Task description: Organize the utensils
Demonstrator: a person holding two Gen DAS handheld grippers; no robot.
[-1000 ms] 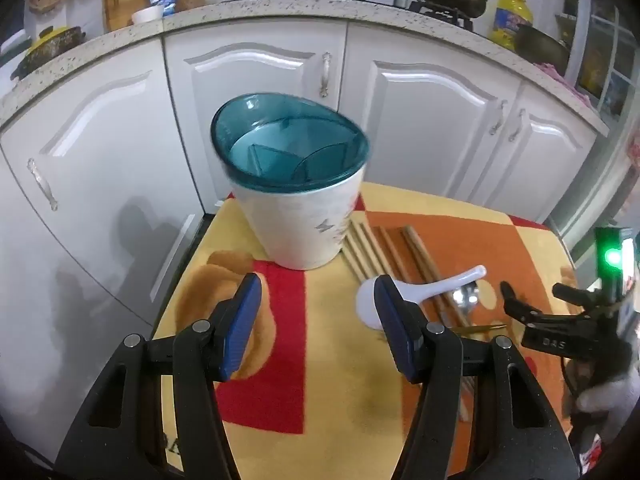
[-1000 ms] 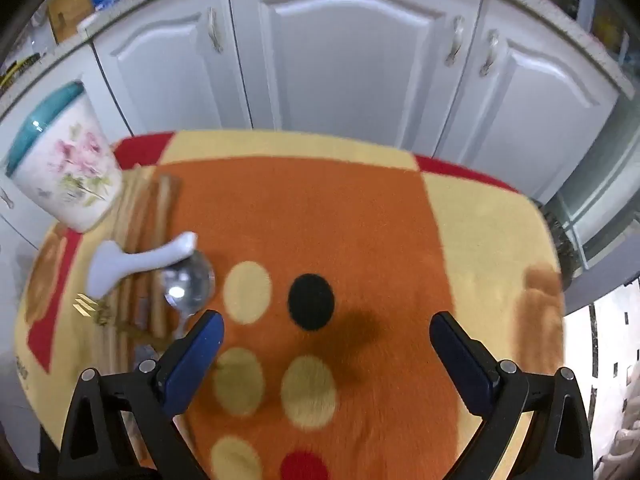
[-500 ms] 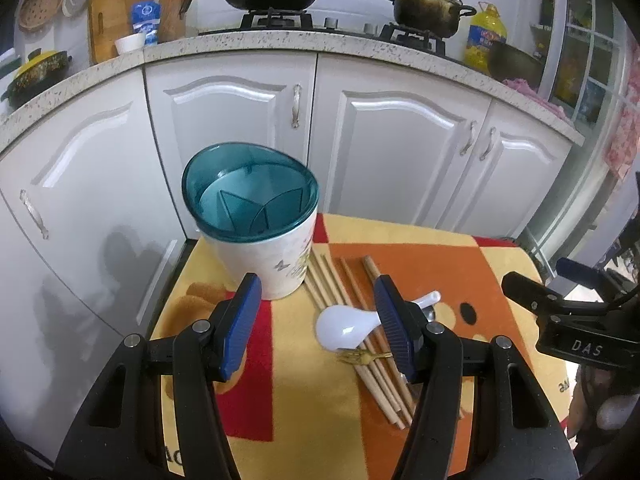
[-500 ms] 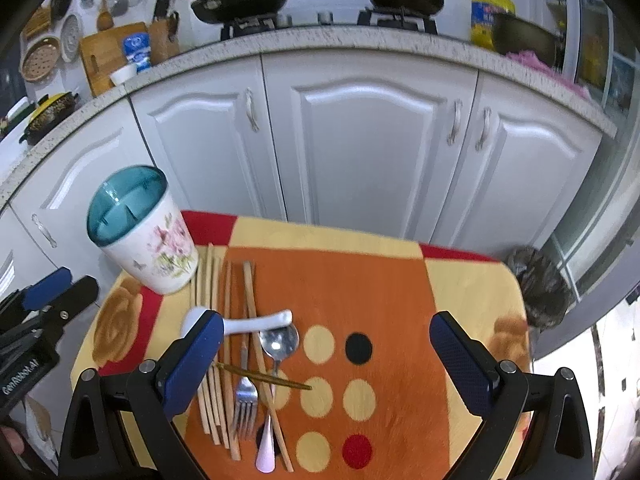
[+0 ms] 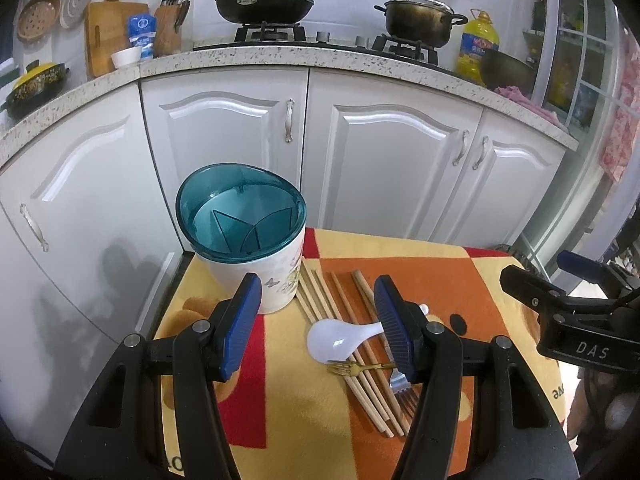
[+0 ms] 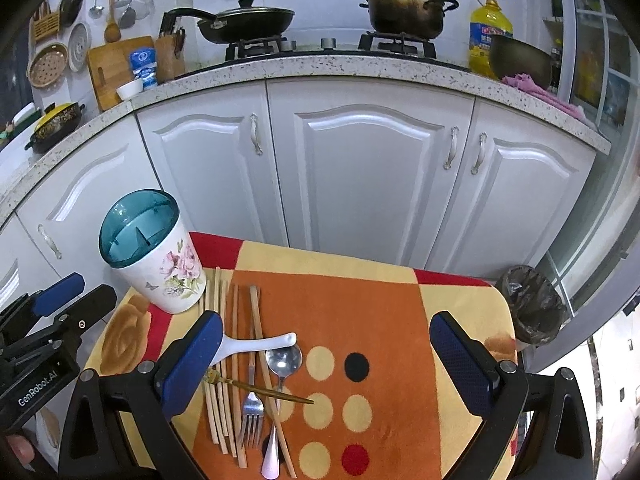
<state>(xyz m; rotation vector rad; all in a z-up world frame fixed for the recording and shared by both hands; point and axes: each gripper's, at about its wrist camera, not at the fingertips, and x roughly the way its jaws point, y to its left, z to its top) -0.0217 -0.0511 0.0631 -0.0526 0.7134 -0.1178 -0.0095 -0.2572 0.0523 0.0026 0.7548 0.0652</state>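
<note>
A white floral utensil holder (image 5: 256,264) with a teal divided insert stands at the back left of the small table (image 6: 380,304); it also shows in the right wrist view (image 6: 160,256). Beside it lie several wooden chopsticks (image 6: 236,320), a white ceramic spoon (image 5: 340,336) (image 6: 256,346), a metal spoon (image 6: 282,364), a silver fork (image 6: 251,412) and a small gold fork (image 6: 260,388). My left gripper (image 5: 316,322) is open and empty above the table's left part. My right gripper (image 6: 324,364) is wide open and empty above the utensils.
The table has an orange, yellow and red cloth. White cabinet doors (image 6: 360,184) stand just behind it. A counter with a stove, a pan (image 6: 240,20) and a pot (image 6: 404,8) is above. A lined bin (image 6: 528,304) stands at the table's right.
Both grippers have risen and pulled back from the table, so more of the kitchen shows. Both stay open and empty. The utensils and holder have not moved.
</note>
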